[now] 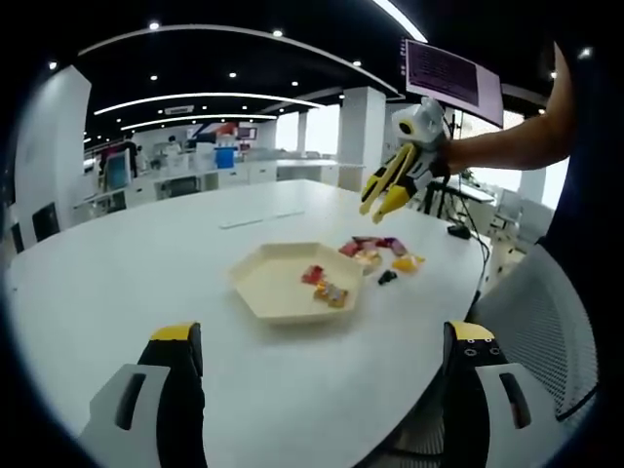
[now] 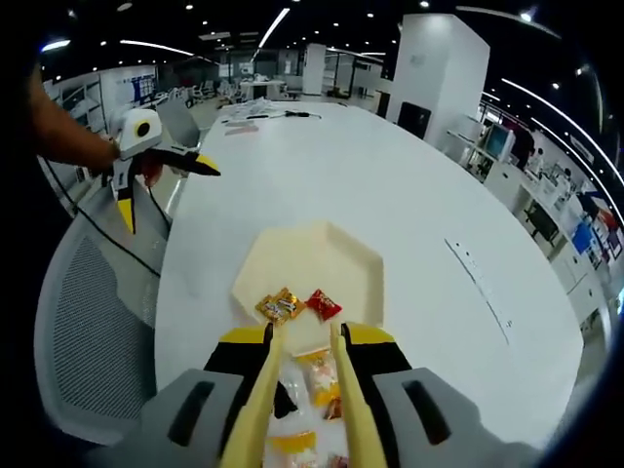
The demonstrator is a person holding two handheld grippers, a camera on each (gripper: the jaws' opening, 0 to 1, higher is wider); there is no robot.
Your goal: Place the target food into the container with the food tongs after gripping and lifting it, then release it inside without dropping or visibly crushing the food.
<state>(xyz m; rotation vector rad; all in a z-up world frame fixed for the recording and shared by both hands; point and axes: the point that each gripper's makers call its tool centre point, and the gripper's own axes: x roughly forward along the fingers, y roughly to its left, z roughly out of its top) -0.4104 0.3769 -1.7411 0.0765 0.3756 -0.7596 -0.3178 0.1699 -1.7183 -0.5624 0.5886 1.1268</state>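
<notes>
In the left gripper view, the left tongs stand wide apart with nothing between them above the white bench. Beyond lies the cream hexagonal container, holding two wrapped snacks. Just past its far edge sits a loose pile of wrapped snacks. Above that pile hover the right tongs, their yellow arms slightly parted and gripping nothing.

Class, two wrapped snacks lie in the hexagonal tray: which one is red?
The red snack, on the right in the right gripper view. Its neighbour, the orange-yellow snack, lies left of it in the tray.
</notes>
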